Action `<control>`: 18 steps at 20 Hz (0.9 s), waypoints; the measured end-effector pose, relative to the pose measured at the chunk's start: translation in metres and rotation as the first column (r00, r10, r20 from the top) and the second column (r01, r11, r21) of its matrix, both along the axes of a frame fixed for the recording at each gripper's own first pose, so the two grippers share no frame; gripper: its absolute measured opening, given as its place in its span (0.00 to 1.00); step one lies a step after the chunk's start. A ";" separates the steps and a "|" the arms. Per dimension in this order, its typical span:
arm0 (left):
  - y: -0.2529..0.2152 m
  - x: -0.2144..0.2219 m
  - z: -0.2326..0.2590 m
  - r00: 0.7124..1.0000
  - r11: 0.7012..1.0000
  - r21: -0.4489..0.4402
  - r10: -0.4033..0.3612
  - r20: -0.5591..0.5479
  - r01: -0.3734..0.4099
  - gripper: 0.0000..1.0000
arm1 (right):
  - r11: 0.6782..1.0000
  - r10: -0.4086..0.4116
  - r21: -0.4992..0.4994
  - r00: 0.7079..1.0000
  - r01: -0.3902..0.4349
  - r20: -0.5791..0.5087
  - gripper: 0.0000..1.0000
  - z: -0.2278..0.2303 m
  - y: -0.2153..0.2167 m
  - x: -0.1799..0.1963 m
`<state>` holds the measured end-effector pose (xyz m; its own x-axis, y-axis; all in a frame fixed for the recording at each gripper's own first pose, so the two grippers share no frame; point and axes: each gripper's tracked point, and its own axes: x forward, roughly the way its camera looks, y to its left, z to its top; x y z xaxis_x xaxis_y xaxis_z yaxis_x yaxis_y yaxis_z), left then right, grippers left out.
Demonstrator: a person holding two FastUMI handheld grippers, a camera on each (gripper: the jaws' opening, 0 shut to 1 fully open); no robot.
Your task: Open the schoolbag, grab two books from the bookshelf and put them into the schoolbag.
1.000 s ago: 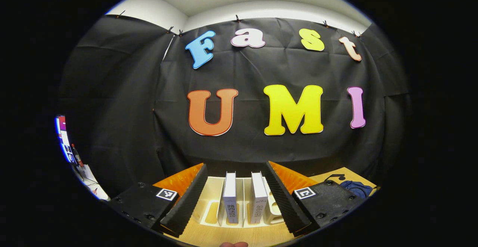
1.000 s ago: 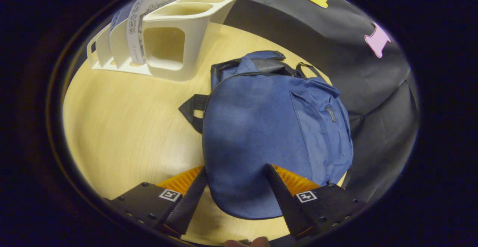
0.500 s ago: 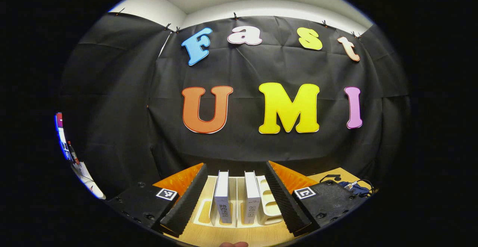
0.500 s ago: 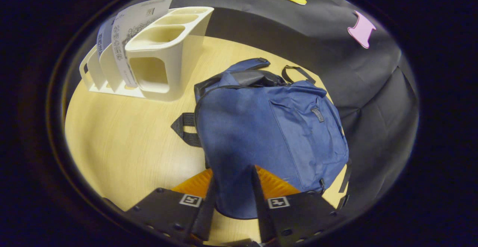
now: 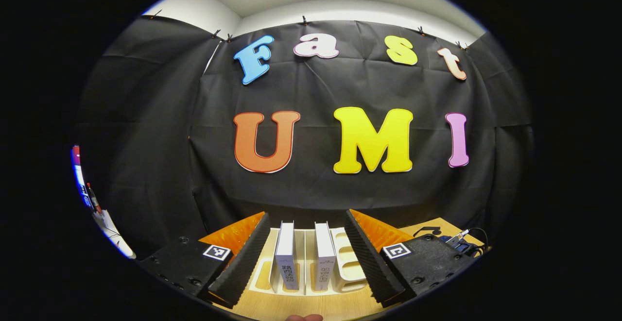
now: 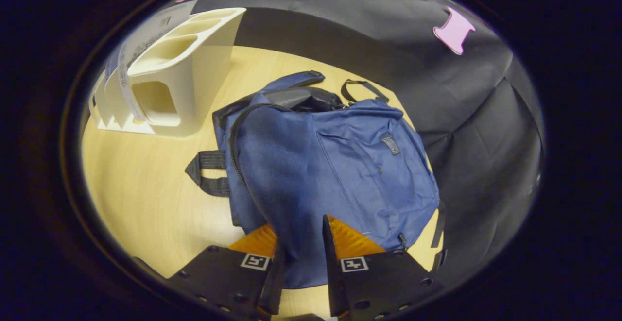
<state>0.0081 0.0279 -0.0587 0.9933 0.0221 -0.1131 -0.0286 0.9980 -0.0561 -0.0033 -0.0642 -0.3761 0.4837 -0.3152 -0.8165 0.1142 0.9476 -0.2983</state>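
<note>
Right gripper view: tool (image 6: 301, 258) pinching schoolbag (image 6: 335, 165)

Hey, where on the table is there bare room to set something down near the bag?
Free: the wooden tabletop left of the blue fabric schoolbag, in front of the cream plastic bookshelf. Also a strip behind the bag, up to the black cloth wall. Crowded: the narrow gap between bookshelf and bag, and the bag's near edge, pinched by the right gripper.

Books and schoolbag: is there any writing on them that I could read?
Spine of the left-hand book: dark characters, too small to read.
Spine of the right-hand book: the same, too small to read.
Small tag on the schoolbag: too small to read.
</note>
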 end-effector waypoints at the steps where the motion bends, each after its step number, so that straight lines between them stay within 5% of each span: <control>1: 0.000 0.000 -0.001 1.000 1.000 0.001 0.000 -0.001 0.000 0.98 | 1.000 0.005 0.030 1.000 -0.005 -0.005 0.48 -0.005 0.000 0.002; 2: 0.000 0.002 -0.001 1.000 1.000 0.001 -0.001 -0.002 0.001 0.98 | 0.998 -0.008 0.063 1.000 0.009 -0.004 0.29 -0.002 0.002 0.000; 6: -0.002 0.003 -0.004 1.000 1.000 -0.005 -0.007 -0.008 0.007 0.98 | 0.989 0.022 0.144 0.999 -0.018 -0.028 0.01 0.007 0.008 -0.001; 14: -0.018 0.018 -0.017 0.994 0.994 -0.097 -0.061 -0.086 0.052 0.98 | 0.972 0.029 0.228 0.993 -0.055 0.118 0.01 0.121 -0.029 0.008; 18: -0.018 0.037 -0.010 0.994 0.996 -0.056 -0.078 -0.072 0.074 0.98 | 0.976 0.043 0.206 0.990 -0.071 0.135 0.01 0.164 -0.082 0.012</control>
